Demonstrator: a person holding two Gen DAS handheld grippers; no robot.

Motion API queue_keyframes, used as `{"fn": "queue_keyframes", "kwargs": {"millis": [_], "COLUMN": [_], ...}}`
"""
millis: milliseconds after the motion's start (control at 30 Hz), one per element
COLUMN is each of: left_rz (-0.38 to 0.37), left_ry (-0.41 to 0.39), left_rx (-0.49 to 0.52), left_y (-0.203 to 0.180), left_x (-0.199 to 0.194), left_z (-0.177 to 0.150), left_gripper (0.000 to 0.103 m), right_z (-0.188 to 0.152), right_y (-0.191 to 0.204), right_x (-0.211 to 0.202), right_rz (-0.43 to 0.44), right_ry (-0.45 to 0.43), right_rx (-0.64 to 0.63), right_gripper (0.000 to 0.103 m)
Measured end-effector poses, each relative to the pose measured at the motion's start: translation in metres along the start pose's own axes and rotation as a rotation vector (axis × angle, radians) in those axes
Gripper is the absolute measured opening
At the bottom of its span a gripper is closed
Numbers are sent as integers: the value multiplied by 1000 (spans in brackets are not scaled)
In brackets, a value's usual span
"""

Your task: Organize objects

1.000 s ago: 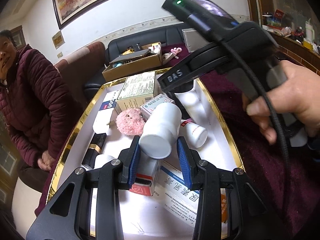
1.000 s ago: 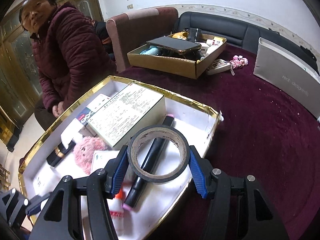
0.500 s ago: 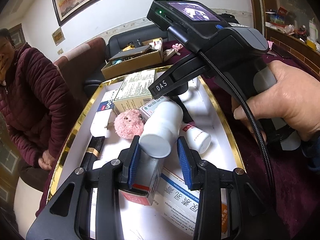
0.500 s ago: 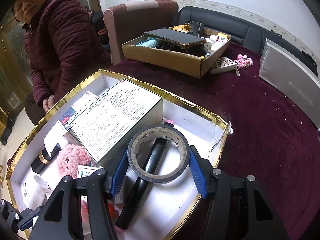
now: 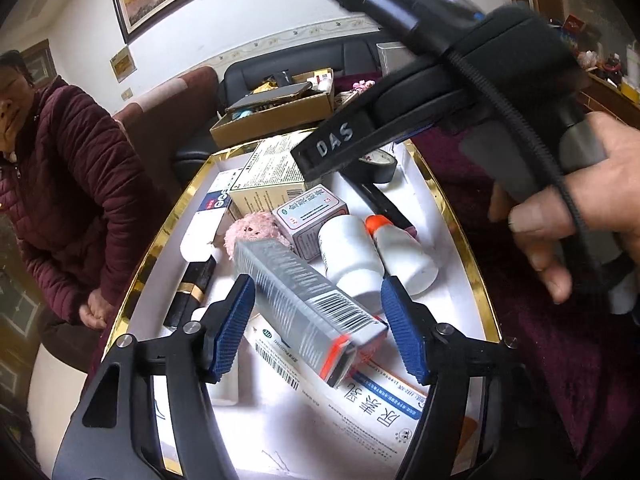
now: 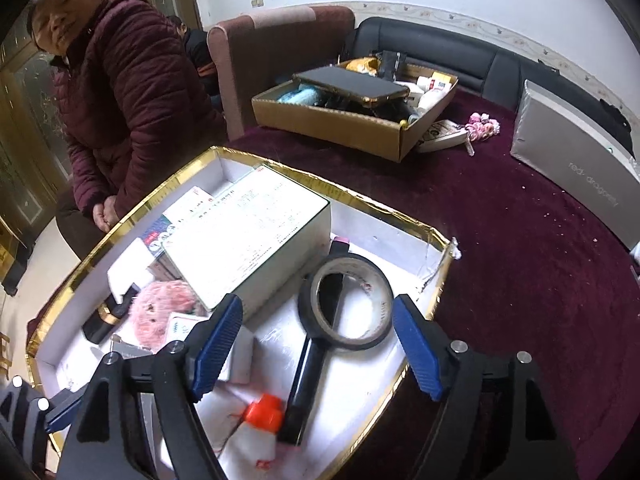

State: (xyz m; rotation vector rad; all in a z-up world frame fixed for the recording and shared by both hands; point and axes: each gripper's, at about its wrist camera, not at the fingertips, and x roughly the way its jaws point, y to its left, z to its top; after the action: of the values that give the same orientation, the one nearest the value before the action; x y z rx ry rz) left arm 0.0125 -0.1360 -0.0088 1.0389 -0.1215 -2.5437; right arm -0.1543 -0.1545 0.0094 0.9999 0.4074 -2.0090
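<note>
- Over the near end of the gold-rimmed tray [image 5: 472, 240], the left gripper [image 5: 318, 326] is tilting downward, its jaws having just been opening; the white bottle [image 5: 348, 252] is lying free between them, beside a grey carton [image 5: 296, 300].
- Toward the tray's far right corner, the right gripper [image 6: 316, 344] is angling down, jaws having just been opening; the tape roll [image 6: 346, 306] is lying loose on a black marker [image 6: 308, 380].

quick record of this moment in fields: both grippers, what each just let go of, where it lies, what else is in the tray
left gripper: open, jaws have just been opening; pads clear of the white bottle
white bottle: lying in the tray, beside the grey carton
right gripper: open, jaws have just been opening
black tape roll: between the pads, untouched, resting on the black pen
gold-rimmed tray: also holds a large white box, a pink plush, an orange-capped bottle
</note>
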Motion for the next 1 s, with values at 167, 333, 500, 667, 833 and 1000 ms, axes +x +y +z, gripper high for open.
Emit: {"fn": "queue_keyframes", "kwargs": {"millis": [167,333,500,667,833,1000], "left_rz": [6,9,14,14,18,19], "left_ry": [-5,-23,-42,-74,-86,-109], "left_rx": [-9,-25,-38,-61,-72,-92], "left_y": [1,6,11,19,25,33], "left_x": [-4,-12,-20,-29,-35,-42], "left_z": [-3,-3,-6,-11,-14,-15], "left_gripper": [70,70,70,70,70,70], "right_z": [-9,-20,-32,-47,-59,-72], "right_y": [5,9,14,17,24,32], "right_x": [-25,-45,-63,-81,-97,-112], "right_rz": [3,15,25,18,18,13], "right_ry": [-42,-71,-98,-131,-156,-172], "right_rx": [0,25,42,67,72,53], "right_gripper": [77,78,79,81,81,82]}}
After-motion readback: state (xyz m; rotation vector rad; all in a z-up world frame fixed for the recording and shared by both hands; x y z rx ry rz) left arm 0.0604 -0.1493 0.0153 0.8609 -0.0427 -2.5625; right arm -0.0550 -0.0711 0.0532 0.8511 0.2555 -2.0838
